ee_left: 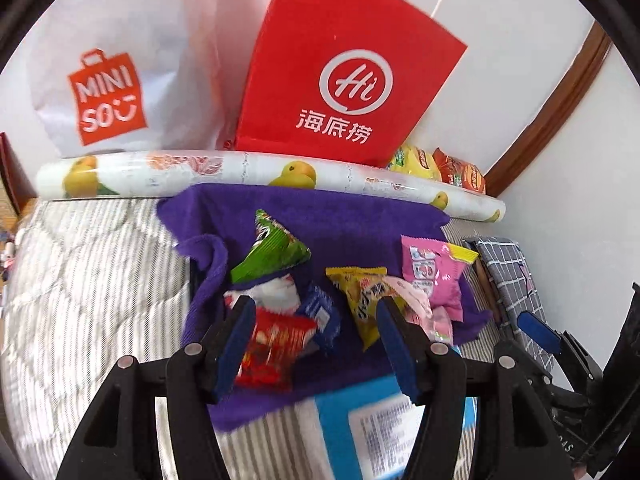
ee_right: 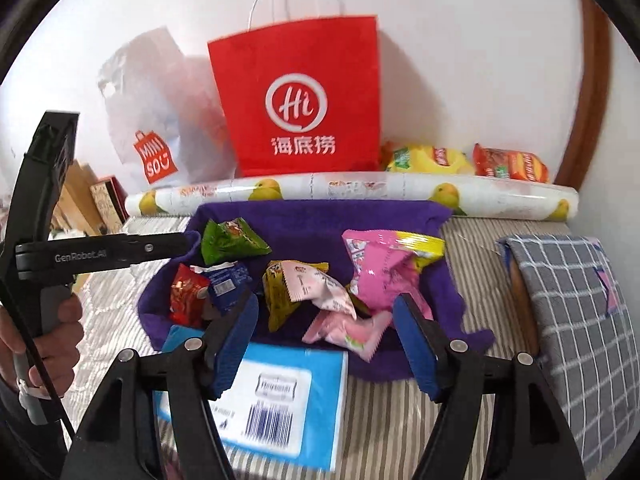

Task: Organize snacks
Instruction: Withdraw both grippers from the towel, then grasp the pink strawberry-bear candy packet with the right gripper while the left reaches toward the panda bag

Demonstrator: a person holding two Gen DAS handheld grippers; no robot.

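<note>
Left tool [ee_left: 316, 344]: jaws apart, nothing clamped; it hangs above the near-left part of the purple cloth [ee_left: 360, 220], with the red snack packet [ee_left: 276, 344] showing in the gap below, not touched as far as the view allows. Right tool [ee_right: 326, 340]: jaws apart, empty, above the near edge of the cloth, over the pale pink packets [ee_right: 344, 328]. Snacks all lie on the purple cloth on the striped bed cover [ee_left: 100, 260]: red packet and dark blue packet [ee_right: 228, 280] at left, green packet [ee_right: 228, 240] beyond them, yellow packet [ee_left: 360, 300] in the middle, large pink packet [ee_right: 380, 272] at right. A blue-and-white box [ee_right: 280, 400] lies just near of the cloth. Far of the cloth: a fruit-printed roll [ee_right: 360, 190], then a red paper bag [ee_right: 300, 100] and a white plastic bag [ee_left: 120, 80] against the wall. More snack bags [ee_right: 468, 162] sit far right. A grey checked cushion [ee_right: 572, 300] lies right.
</note>
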